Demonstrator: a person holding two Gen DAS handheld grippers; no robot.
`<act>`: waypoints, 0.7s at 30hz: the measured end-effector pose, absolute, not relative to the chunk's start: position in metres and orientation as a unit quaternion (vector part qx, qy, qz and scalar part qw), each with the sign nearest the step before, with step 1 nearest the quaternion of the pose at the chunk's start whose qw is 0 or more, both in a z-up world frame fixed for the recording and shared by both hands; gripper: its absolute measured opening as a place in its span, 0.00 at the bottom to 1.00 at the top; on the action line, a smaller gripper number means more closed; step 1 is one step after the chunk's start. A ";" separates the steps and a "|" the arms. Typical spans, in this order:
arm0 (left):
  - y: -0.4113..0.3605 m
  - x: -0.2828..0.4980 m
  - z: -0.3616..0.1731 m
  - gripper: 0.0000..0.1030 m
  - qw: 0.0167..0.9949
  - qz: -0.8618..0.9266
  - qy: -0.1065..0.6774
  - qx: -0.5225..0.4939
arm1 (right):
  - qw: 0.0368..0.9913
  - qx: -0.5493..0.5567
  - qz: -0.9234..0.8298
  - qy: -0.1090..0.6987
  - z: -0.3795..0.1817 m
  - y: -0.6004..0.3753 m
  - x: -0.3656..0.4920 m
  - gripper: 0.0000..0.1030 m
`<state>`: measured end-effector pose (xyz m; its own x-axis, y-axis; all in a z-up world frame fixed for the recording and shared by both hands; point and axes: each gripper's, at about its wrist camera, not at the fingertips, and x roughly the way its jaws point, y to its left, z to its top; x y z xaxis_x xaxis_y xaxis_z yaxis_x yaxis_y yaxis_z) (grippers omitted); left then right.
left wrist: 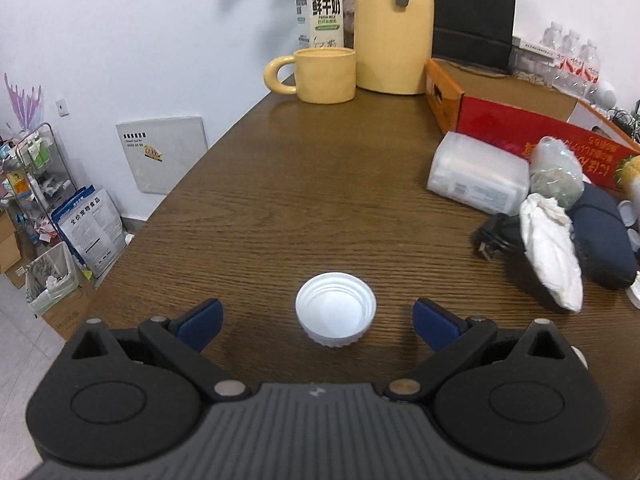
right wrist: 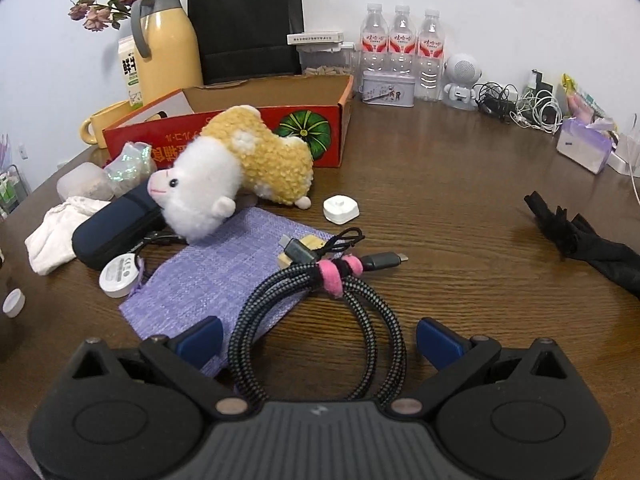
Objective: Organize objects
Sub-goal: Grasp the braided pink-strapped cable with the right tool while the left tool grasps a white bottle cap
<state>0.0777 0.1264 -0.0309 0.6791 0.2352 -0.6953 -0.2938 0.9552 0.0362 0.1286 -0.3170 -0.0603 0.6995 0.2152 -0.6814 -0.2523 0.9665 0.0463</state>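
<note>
A white bottle cap (left wrist: 335, 309) lies open side up on the brown wooden table (left wrist: 304, 184). My left gripper (left wrist: 318, 320) is open, its blue fingertips on either side of the cap without touching it. In the right wrist view my right gripper (right wrist: 319, 340) is open around a coiled braided cable (right wrist: 320, 316) bound with a pink strap. The coil partly rests on a purple cloth pouch (right wrist: 216, 268). Beyond them lies a yellow and white plush animal (right wrist: 232, 168) in front of an open red cardboard box (right wrist: 260, 124).
A yellow mug (left wrist: 316, 74), a yellow jug (left wrist: 392, 28) and a milk carton (left wrist: 320, 10) stand at the far end. A clear container (left wrist: 476, 174), a white cloth (left wrist: 550, 248) and a dark case (left wrist: 600, 236) crowd the right. A black folded item (right wrist: 584, 236) lies at right, water bottles (right wrist: 402, 46) behind.
</note>
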 end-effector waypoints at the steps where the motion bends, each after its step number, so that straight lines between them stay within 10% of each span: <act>1: 0.127 0.078 -0.032 1.00 0.915 0.146 0.375 -0.040 | 0.921 -0.026 0.128 0.368 -0.061 -0.317 0.130 1.00; 7: 0.132 0.081 -0.035 0.91 0.916 0.140 0.372 -0.056 | 0.918 -0.024 0.135 0.371 -0.062 -0.317 0.137 0.93; 13: 0.129 0.078 -0.028 0.40 0.924 0.130 0.355 -0.056 | 0.918 -0.033 0.142 0.369 -0.060 -0.315 0.138 0.84; 21: 0.126 0.076 -0.024 0.40 0.929 0.123 0.343 -0.060 | 0.921 -0.036 0.142 0.360 -0.058 -0.316 0.132 0.83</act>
